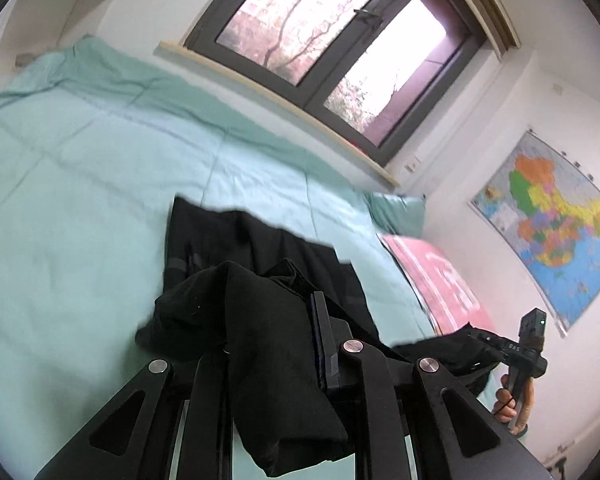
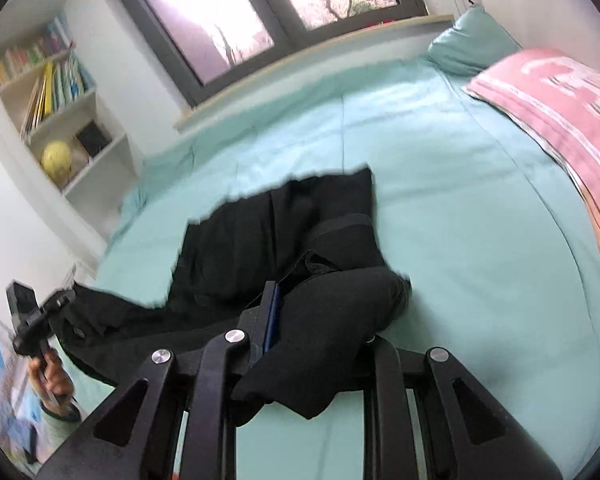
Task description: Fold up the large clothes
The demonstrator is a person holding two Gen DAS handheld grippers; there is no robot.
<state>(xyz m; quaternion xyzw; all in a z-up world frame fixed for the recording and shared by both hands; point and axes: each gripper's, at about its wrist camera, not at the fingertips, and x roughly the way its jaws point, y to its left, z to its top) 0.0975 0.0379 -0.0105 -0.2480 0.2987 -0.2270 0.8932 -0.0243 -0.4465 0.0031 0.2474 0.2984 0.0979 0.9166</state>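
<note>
A black garment [image 1: 216, 236] lies partly on the teal bed [image 1: 80, 160], with its near end lifted off the cover. My left gripper [image 1: 274, 300] is shut on a bunched fold of it; cloth hides the left finger. At the right edge of the left wrist view a hand holds my right gripper [image 1: 532, 344], and the garment's edge stretches toward it. In the right wrist view my right gripper [image 2: 320, 304] is shut on another bunch of the black garment [image 2: 260, 232], which covers its right finger. My left gripper [image 2: 32, 320] shows at the far left, gripped by a hand.
A pink blanket [image 2: 540, 92] and a teal pillow [image 2: 472, 40] lie at the head of the bed [image 2: 460, 220]. A window [image 1: 320, 40] runs along the far side. A bookshelf [image 2: 60, 100] stands at the foot, and a map [image 1: 552, 220] hangs on the wall.
</note>
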